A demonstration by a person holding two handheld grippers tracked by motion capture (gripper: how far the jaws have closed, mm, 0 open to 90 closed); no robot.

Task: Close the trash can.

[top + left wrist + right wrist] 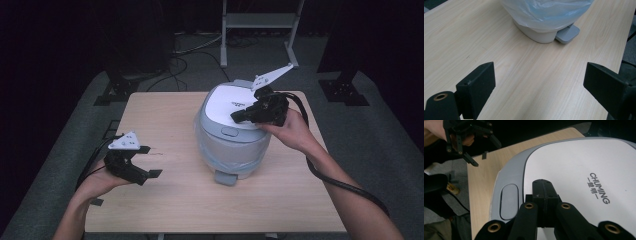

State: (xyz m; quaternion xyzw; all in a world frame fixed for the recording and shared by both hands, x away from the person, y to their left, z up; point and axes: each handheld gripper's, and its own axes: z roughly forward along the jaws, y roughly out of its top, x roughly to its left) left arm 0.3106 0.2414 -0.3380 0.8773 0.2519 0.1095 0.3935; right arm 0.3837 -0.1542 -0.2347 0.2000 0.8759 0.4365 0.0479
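Right tool — jaws pressed together — rests on the bin's white lid; left tool spread, empty.

"CHUMING" is printed on the bin's white lid.

Left gripper jaws wide apart over wooden table; bin with plastic liner and grey pedal ahead.

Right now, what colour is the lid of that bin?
The bin's lid is white with a grey rim and dark lettering, clearest in the right gripper view.
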